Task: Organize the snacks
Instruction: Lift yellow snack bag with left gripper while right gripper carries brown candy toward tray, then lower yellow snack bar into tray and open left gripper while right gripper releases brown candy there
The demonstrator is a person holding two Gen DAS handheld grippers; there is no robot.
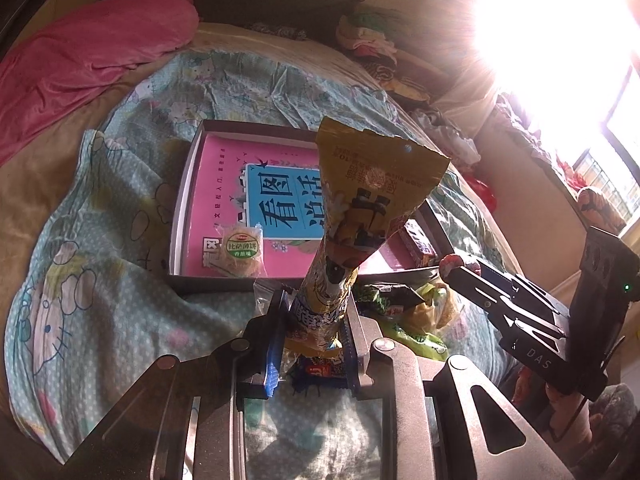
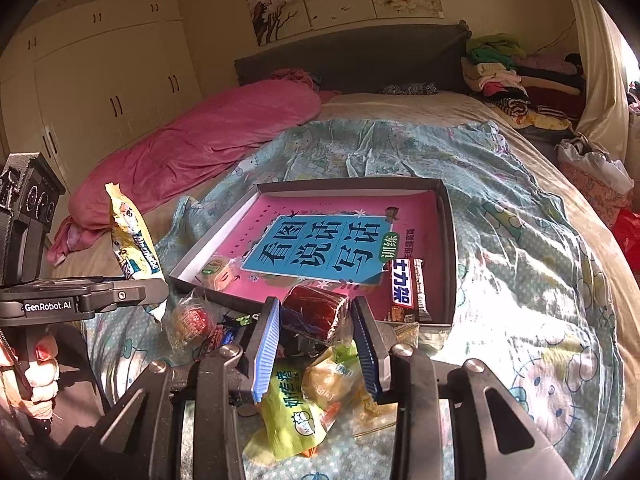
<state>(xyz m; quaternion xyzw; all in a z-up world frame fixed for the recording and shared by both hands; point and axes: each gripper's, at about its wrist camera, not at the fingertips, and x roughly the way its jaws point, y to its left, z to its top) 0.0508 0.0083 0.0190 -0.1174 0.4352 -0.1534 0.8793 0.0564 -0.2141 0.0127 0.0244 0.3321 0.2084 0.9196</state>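
My left gripper (image 1: 312, 320) is shut on a long yellow snack bag (image 1: 360, 208) and holds it upright above the bed, near the box's front edge; the bag also shows in the right wrist view (image 2: 134, 248). My right gripper (image 2: 316, 320) is shut on a dark red wrapped snack (image 2: 316, 312) over the snack pile. The shallow box (image 2: 450, 240) with a pink and blue book in it holds a round cracker pack (image 1: 242, 250) and a Snickers bar (image 2: 408, 284). Loose snacks, among them a green pack (image 2: 288, 412), lie in front of the box.
The box lies on a teal Hello Kitty sheet (image 2: 520, 280) on a bed. A pink quilt (image 2: 200, 148) lies at the far left. Folded clothes (image 2: 500, 72) are stacked at the headboard's right. Strong window glare (image 1: 560, 32) fills the upper right of the left wrist view.
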